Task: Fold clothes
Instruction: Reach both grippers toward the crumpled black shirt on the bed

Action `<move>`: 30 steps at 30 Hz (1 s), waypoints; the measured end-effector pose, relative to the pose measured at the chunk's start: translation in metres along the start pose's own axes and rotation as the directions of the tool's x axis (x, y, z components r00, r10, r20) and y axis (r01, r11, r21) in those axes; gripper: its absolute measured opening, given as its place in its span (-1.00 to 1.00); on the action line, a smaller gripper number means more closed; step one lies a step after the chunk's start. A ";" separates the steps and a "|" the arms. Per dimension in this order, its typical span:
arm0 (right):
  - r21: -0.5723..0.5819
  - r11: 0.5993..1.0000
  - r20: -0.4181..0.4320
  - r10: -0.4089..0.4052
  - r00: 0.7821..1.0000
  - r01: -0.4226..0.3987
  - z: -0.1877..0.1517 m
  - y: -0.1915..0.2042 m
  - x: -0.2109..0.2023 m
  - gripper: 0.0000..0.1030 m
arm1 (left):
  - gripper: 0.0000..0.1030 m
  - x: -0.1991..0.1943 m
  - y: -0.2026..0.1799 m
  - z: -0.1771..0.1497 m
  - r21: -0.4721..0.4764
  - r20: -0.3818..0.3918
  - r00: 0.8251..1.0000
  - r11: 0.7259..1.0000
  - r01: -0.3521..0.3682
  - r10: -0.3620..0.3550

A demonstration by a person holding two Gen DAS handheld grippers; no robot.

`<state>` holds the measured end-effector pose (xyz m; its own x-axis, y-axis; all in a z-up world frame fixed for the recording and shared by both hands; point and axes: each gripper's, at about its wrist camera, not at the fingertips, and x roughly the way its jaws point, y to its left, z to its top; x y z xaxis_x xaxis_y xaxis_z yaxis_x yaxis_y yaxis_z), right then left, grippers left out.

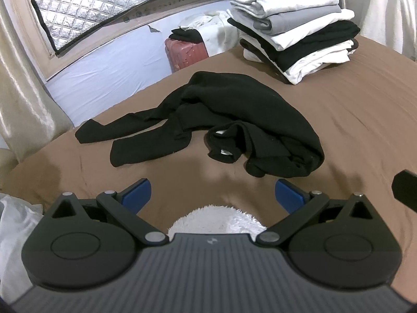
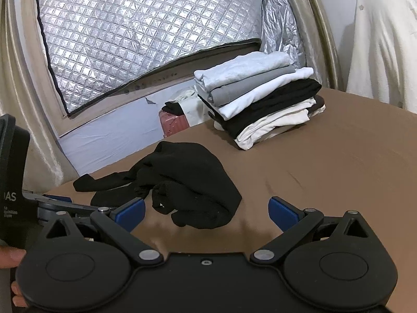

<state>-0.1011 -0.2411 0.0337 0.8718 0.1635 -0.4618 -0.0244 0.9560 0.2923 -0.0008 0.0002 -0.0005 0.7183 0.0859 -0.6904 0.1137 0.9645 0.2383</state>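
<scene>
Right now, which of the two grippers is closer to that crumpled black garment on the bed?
Right, I think, by a little. The right gripper hangs open with the black garment's near edge between its fingertips. The left gripper, also open, sits just short of the garment.

The light is soft and even, not very bright. The shiny silver window cover (image 2: pixel 146 39) glints in little squares. A soft shadow sits on the brown bed (image 1: pixel 351 120) just in front of the left hand-held gripper (image 1: pixel 213 195). Straight lines bend near the edges. The corners go dark. The black clothes (image 1: pixel 234 127) show almost no detail.
</scene>
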 end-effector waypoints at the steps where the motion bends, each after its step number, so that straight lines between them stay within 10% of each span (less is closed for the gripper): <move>1: -0.003 1.000 -0.001 -0.001 1.000 0.001 0.000 0.001 0.000 0.99 | 1.00 0.000 0.000 -0.001 0.000 0.000 1.000 1.000 0.000 0.000; 20: -0.013 0.996 -0.006 -0.083 0.997 0.083 -0.004 -0.011 0.006 0.99 | 1.00 0.016 -0.005 -0.003 0.012 -0.022 1.000 1.000 -0.011 0.012; 30: 0.053 0.998 -0.106 -0.036 0.994 0.041 -0.019 -0.037 0.039 0.99 | 1.00 0.057 0.084 0.024 -0.235 0.014 0.994 0.967 -0.098 0.104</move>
<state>-0.0760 -0.2658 -0.0112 0.8152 0.1542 -0.5582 0.0375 0.9478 0.3166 0.0667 0.0802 -0.0034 0.7356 0.1825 -0.6524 -0.1216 0.9830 0.1379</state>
